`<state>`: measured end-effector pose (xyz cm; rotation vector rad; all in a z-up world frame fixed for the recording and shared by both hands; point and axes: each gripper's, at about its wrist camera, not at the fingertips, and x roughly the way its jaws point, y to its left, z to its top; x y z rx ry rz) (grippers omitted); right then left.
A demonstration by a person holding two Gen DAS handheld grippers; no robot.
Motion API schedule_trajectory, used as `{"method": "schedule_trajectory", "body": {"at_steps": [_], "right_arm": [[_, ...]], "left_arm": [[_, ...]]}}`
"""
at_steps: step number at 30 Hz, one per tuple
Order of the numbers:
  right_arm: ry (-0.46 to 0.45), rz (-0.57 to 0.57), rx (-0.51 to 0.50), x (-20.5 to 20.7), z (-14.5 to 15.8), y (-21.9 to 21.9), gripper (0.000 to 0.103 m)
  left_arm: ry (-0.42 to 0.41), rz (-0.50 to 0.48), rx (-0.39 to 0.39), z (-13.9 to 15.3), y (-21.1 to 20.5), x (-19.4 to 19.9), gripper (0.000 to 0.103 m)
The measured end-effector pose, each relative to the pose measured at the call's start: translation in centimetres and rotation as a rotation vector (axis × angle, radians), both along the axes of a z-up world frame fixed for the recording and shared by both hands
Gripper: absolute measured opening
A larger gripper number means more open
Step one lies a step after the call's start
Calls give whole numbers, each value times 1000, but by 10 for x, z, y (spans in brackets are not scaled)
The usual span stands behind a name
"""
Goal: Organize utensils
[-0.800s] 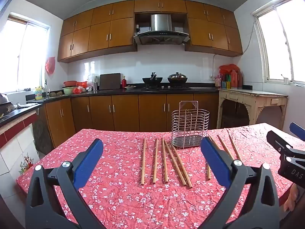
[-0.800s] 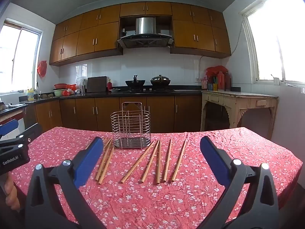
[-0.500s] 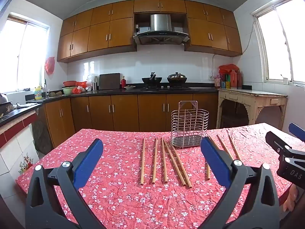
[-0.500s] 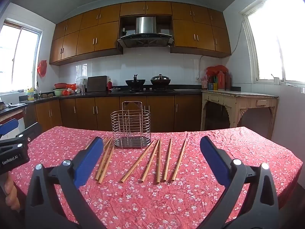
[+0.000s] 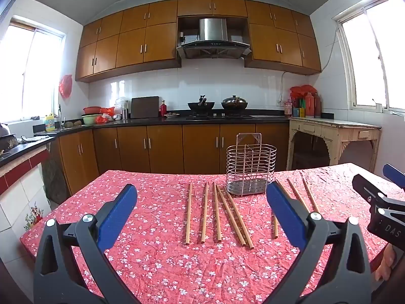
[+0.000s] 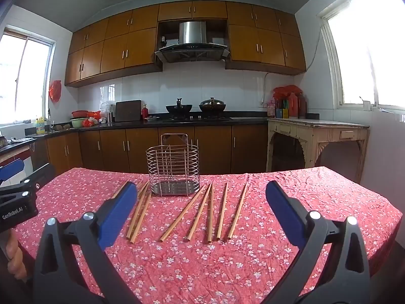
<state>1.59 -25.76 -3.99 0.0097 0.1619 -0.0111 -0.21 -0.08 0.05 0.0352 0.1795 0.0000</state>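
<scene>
Chopsticks [image 6: 198, 212] on table [image 6: 329, 202], flanking and before wire holder [image 6: 173, 169].

Your left wrist camera sat low over the near table edge, looking forward between its spread fingers toward the kitchen counter. Your right wrist camera faced the same way from further right. Both shared the wire holder [image 5: 250, 169] [image 6: 173, 169], chopsticks [image 5: 216, 215] [image 6: 210, 215] and stove wall.

Black tool [image 5: 201, 212] frames, blue pads [image 5: 117, 216], silver screws, white lettering.
</scene>
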Motion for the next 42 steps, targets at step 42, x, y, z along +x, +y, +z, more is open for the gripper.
{"method": "schedule_trajectory", "body": {"at_steps": [42], "right_arm": [[9, 3, 9, 2, -6, -4, 99]], "left_arm": [[8, 0, -3, -10, -12, 4, 101]]}}
